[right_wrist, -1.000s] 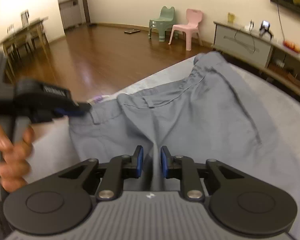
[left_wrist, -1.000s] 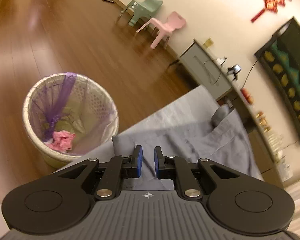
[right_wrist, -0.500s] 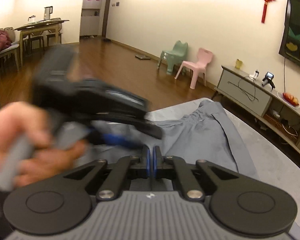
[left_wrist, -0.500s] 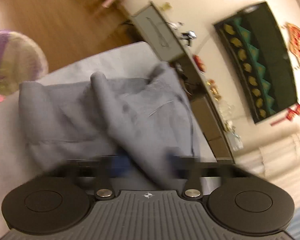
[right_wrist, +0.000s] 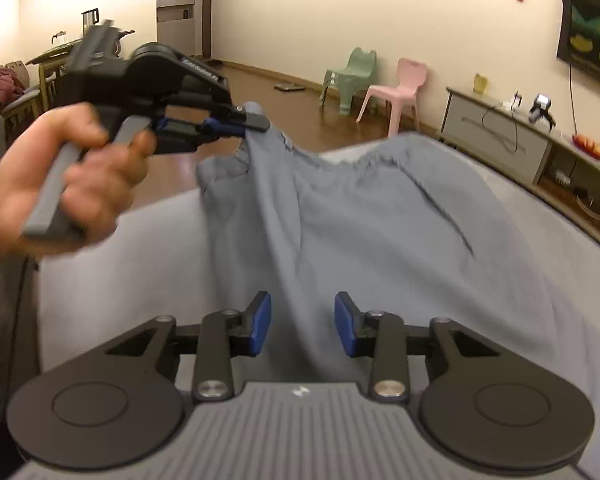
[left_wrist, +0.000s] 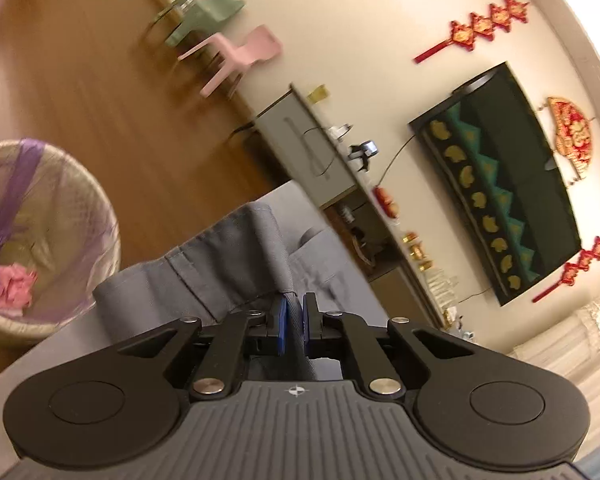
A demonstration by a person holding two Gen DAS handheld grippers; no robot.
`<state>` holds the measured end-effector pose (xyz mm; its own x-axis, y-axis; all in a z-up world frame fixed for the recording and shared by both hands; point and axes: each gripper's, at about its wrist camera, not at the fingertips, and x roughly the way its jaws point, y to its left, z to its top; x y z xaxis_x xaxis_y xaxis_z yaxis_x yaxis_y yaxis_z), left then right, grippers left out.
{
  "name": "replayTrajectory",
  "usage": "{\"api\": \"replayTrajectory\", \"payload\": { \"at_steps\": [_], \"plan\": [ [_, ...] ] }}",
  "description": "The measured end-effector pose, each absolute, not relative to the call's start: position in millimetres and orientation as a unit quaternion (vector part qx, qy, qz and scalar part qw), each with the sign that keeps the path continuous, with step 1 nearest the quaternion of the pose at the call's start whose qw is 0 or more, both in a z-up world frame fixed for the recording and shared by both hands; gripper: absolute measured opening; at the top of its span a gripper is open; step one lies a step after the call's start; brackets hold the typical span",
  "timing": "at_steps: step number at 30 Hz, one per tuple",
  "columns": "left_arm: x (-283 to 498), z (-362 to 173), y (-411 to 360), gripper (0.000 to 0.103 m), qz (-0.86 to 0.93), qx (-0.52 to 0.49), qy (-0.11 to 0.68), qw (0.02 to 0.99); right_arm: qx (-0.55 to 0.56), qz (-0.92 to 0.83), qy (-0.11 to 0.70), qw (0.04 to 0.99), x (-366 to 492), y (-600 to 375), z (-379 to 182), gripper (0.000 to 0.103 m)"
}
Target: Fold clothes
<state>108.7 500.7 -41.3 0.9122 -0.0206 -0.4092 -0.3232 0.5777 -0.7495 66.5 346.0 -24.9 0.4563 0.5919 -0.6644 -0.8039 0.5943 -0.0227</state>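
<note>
On my left, the wastebasket [left_wrist: 40,240] sits on the floor just off the near left corner of the grey bed [right_wrist: 560,280]. A second ago my left tongs [left_wrist: 294,326] pointed at the trousers [right_wrist: 380,240] with nothing between the pads, down near that corner. Now a fold of the waistband runs between the blue pads [left_wrist: 279,326], and in the right view the same tongs [right_wrist: 246,124] hold that bit of cloth raised above the bed, with my left hand [right_wrist: 72,176] around the handle. The jaws are easing apart a little, but the cloth is still pinched and hangs from them in a ridge.

To the right of that, the trousers have changed shape. They lay flat before, waistband toward me; now the left part is pulled up into a peak while the rest stays spread toward the far right edge of the bed.

My right tongs [right_wrist: 302,324] were pressed together half a second ago. Their jaws are now opening over the near middle of the trousers; cloth lies below and between the pads, but they do not press on it.

I judge this as the first fold starting: the left lifts the waistband, and the right has let go to take a new hold.
</note>
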Motion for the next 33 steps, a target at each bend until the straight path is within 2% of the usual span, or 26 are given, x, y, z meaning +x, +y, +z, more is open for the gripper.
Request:
{"api": "replayTrajectory", "payload": {
  "at_steps": [2, 3, 4, 5, 6, 10, 12, 15, 17, 18, 19, 21, 23, 24, 28, 31, 33],
  "plan": [
    [120, -38, 494, 0.021, 0.101, -0.426, 0.217, 0.872, -0.18, 0.409, 0.322, 0.835, 64, 335, -28, 0.036],
    [123, -34, 490, 0.02, 0.104, -0.407, 0.223, 0.88, -0.186, 0.403, 0.327, 0.834, 63, 330, -31, 0.034],
    [127, -31, 486, 0.0, 0.108, -0.388, 0.228, 0.887, -0.192, 0.405, 0.337, 0.828, 62, 325, -34, 0.015],
    [124, -27, 487, 0.0, 0.108, -0.383, 0.221, 0.89, -0.194, 0.414, 0.342, 0.821, 59, 319, -35, 0.004],
    [113, -24, 494, 0.0, 0.102, -0.397, 0.2, 0.89, -0.191, 0.425, 0.342, 0.816, 53, 312, -33, 0.005],
    [91, -47, 520, 0.0, 0.144, -0.444, 0.233, 0.853, -0.167, 0.457, 0.368, 0.793, 44, 285, -30, 0.015],
    [84, -39, 518, 0.0, 0.14, -0.446, 0.221, 0.856, -0.131, 0.452, 0.381, 0.796, 52, 269, -28, 0.016],
    [79, -27, 508, 0.003, 0.165, -0.427, 0.229, 0.859, -0.039, 0.442, 0.38, 0.812, 64, 235, -16, 0.033],
    [81, -18, 496, 0.016, 0.174, -0.395, 0.239, 0.87, 0.014, 0.424, 0.374, 0.824, 74, 213, -10, 0.036],
    [82, -14, 487, 0.03, 0.169, -0.382, 0.243, 0.875, 0.03, 0.405, 0.373, 0.834, 79, 202, -10, 0.036],
    [85, -12, 479, 0.037, 0.164, -0.368, 0.25, 0.88, 0.032, 0.377, 0.377, 0.845, 87, 195, -14, 0.036],
    [94, -14, 469, 0.038, 0.164, -0.341, 0.269, 0.886, 0.017, 0.317, 0.39, 0.865, 103, 183, -28, 0.037],
    [97, -21, 471, 0.016, 0.201, -0.321, 0.285, 0.88, -0.026, 0.285, 0.418, 0.862, 111, 181, -48, 0.034],
    [95, -26, 476, 0.01, 0.222, -0.327, 0.291, 0.871, -0.05, 0.289, 0.416, 0.861, 107, 181, -51, 0.033],
    [66, -32, 502, 0.009, 0.264, -0.417, 0.252, 0.832, -0.132, 0.32, 0.42, 0.839, 87, 186, -50, 0.034],
    [52, -21, 500, 0.012, 0.253, -0.448, 0.226, 0.828, -0.183, 0.326, 0.379, 0.847, 78, 205, -36, 0.034],
    [55, -19, 491, 0.018, 0.241, -0.444, 0.245, 0.828, -0.211, 0.344, 0.336, 0.851, 68, 228, -25, 0.044]
  ]
}}
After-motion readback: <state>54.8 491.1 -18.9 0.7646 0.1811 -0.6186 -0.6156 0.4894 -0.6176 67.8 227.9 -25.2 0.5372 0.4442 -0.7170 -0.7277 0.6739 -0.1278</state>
